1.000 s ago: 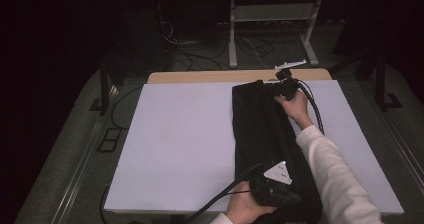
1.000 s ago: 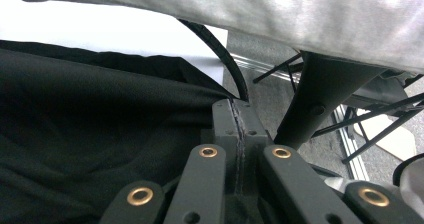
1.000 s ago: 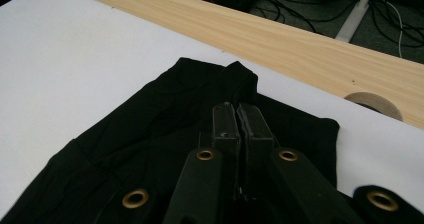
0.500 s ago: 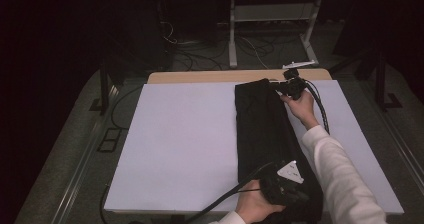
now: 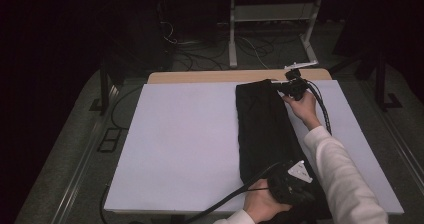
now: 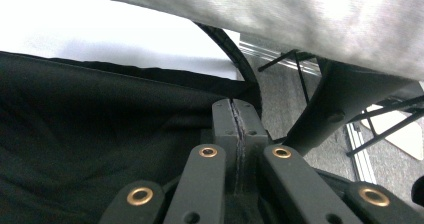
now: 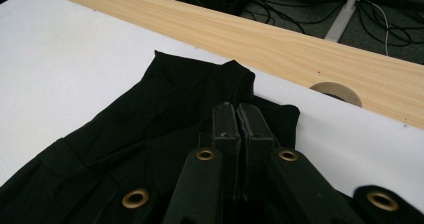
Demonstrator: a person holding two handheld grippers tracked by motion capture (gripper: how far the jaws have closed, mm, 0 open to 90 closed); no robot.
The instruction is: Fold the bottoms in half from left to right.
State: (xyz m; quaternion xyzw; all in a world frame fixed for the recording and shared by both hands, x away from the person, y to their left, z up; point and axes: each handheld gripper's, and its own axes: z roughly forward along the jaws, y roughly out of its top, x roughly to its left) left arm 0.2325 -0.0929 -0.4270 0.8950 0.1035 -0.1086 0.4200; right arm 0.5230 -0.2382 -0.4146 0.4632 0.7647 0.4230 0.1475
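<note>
On the white sheet (image 5: 185,144), folded black garment (image 5: 262,129) between both claws.

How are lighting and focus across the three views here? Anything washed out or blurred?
High view: dim, room beyond the table near black, black cloth shows little detail. Left gripper view: white surface blown out, the near sleeve blurred. Right gripper view: evenly lit, cloth folds and wooden edge sharp.

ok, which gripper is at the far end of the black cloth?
The right gripper, at the far end of the black cloth by the wooden strip. The left gripper works the near end.
</note>
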